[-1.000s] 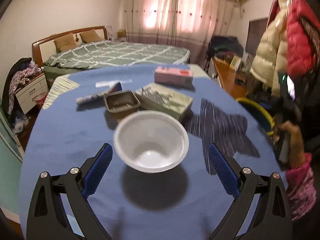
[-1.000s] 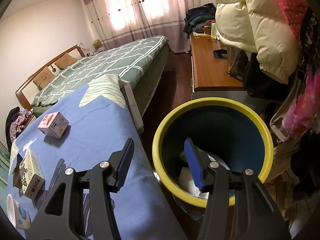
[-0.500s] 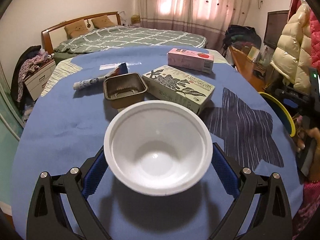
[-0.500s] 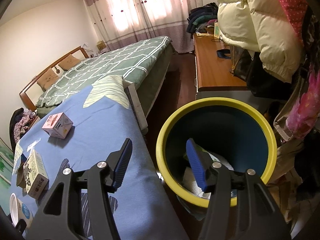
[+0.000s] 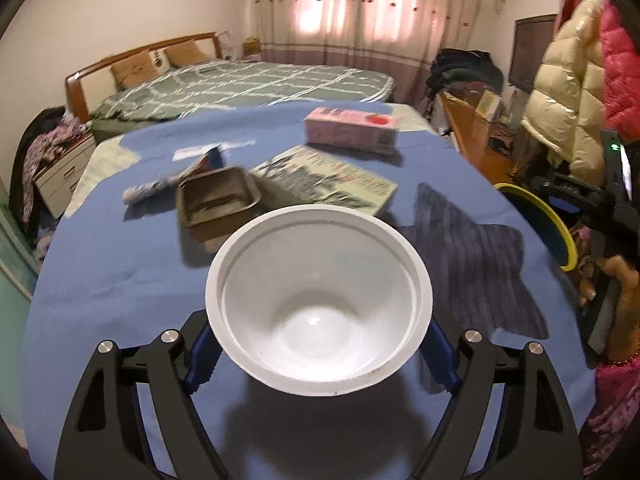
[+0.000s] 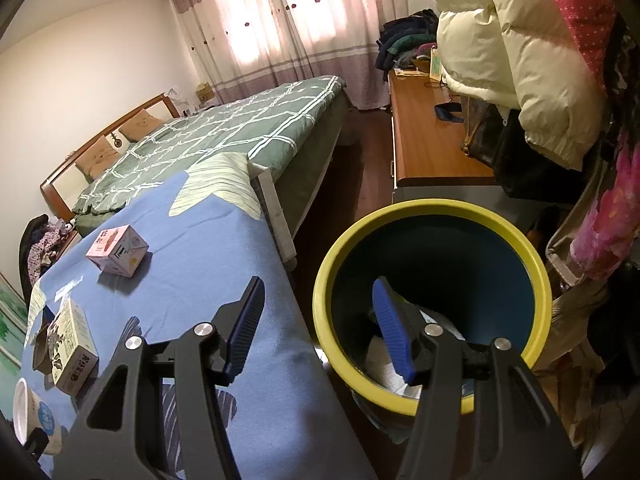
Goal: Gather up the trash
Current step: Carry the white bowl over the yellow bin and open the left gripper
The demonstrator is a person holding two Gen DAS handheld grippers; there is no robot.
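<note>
Two hand-held grippers are in your hands, and the white bowl is the landmark here. Your left hand-held gripper has the bowl between its blue pads; its jaws have just been closing, and the pads now sit right at the bowl's sides under the rim, but I cannot tell if they already press on it. The bowl stands upright on the blue surface. Just behind the bowl lies a brown tray, beside it a flat printed box, and farther behind a pink carton. To the right of the bowl, past the edge of the surface, stands the yellow-rimmed bin. Your right hand-held gripper hangs over the near rim of this bin, its jaws spread apart with nothing between them.
</note>
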